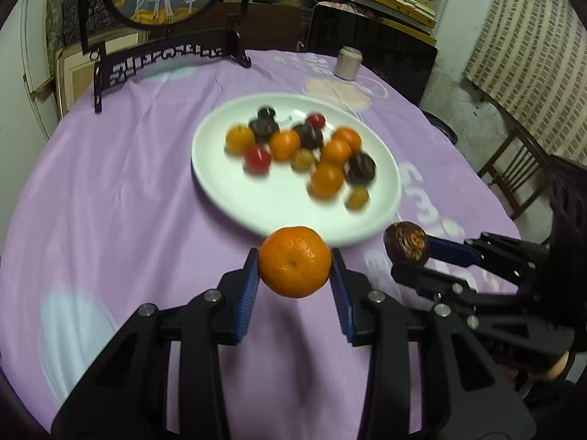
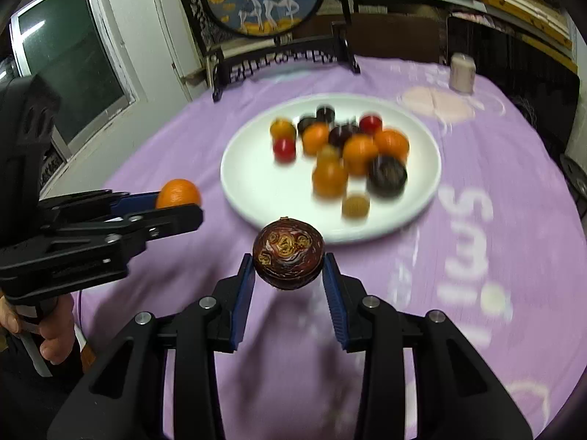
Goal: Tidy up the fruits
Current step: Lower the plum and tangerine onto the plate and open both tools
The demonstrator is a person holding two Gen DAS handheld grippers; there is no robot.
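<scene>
The left gripper (image 1: 294,262) has its jaws clamped on an orange (image 1: 294,261), held just in front of the white plate (image 1: 220,183). Beside it, the right gripper (image 2: 288,264) squeezes a dark brown fruit (image 2: 288,264) the same way. Each fruit should be moved slowly over the plate and set down low, so it won't roll.

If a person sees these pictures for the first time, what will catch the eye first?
First, the fruits held in the air: an orange in the left gripper, and a dark brown fruit in the right gripper. Behind them, a white plate of mixed fruits sits on the purple tablecloth.
</scene>
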